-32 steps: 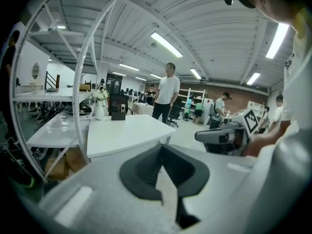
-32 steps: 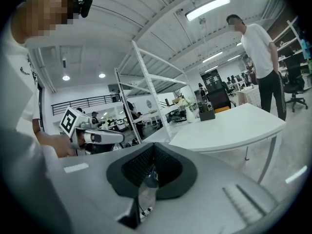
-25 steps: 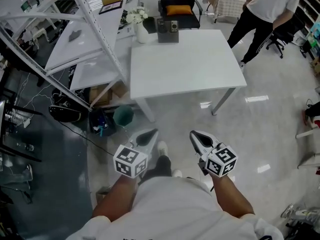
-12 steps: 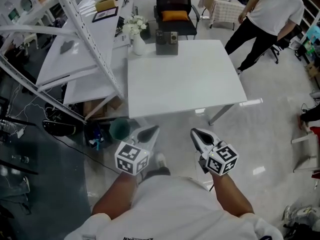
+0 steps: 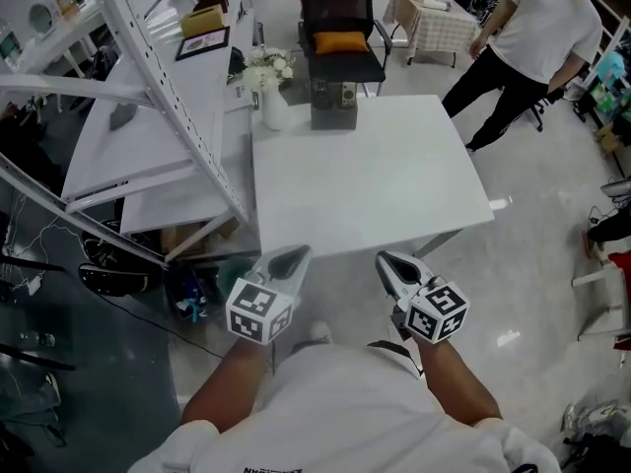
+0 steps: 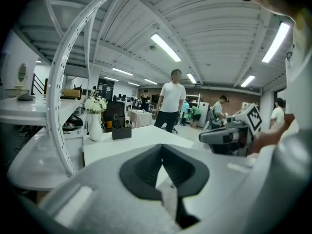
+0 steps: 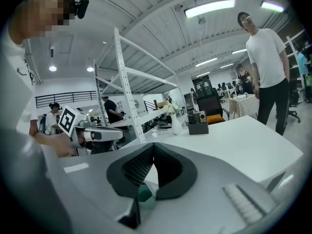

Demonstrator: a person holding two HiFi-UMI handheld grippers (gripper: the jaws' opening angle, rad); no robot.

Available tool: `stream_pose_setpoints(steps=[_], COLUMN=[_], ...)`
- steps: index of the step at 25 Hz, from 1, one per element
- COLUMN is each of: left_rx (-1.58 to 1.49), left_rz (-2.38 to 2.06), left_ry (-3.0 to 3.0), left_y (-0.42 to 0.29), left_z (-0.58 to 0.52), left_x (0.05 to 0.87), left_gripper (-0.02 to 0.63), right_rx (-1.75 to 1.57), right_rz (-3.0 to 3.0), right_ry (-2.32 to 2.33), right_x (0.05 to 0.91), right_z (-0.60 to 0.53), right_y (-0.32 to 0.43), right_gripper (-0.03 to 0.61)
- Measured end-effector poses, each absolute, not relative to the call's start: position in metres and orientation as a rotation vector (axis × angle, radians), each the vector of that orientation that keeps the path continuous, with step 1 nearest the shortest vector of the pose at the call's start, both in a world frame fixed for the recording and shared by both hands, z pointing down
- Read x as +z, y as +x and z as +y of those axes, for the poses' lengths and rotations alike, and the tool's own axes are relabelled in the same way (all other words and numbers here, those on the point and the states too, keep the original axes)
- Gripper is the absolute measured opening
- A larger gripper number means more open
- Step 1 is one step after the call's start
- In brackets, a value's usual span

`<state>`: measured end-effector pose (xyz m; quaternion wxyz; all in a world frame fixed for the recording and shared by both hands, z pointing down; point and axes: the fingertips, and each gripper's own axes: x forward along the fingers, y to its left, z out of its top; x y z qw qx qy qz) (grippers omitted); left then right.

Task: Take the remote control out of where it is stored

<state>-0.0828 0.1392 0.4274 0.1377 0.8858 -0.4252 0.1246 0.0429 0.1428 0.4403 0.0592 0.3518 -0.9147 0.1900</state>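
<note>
Grippers both clenched, empty: we hold left gripper (image 5: 294,255) and right gripper (image 5: 386,262) at near edge of table (image 5: 375,195). Remote (image 5: 320,91) stands in dark holder (image 5: 333,115) at far edge, beside vase (image 5: 273,109), well apart from grippers.

Table (image 5: 375,180): plain white top. Holder (image 5: 333,109) at tabletop's far edge: dark grey. Vase (image 5: 275,111) and flowers (image 5: 268,67) at far left corner: white. Chair (image 5: 340,13): black, with orange cushion (image 5: 338,41). Left gripper (image 5: 296,254), right gripper (image 5: 383,260): light grey, black pads, cubes with black-and-white square markers.
</note>
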Motion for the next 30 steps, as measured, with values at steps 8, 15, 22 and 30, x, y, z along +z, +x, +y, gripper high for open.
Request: stream_pose_setpoints(steps=[8, 15, 22, 30], left_rx=[0.346, 0.357, 0.372, 0.366], left_rz=[-1.179, -1.182, -1.251, -1.314], left_ry=[2.557, 2.544, 2.514, 2.470], left_y=[-0.086, -0.080, -0.070, -0.043], left_z=[0.119, 0.101, 0.069, 0.009], left_x=[0.438, 0.444, 0.441, 0.443], left_gripper=[0.000, 0.000, 0.000, 0.000], right_rx=[0.579, 0.574, 0.564, 0.583], right_rz=[-2.725, -2.736, -2.774, -2.785], right_ry=[1.085, 1.061, 1.002, 0.955], right_x=[0.444, 0.445, 0.442, 0.446], right_z=[0.122, 0.104, 0.058, -0.010], right_y=[0.037, 0.040, 0.048, 0.079], right_gripper=[0.005, 0.005, 0.005, 0.005])
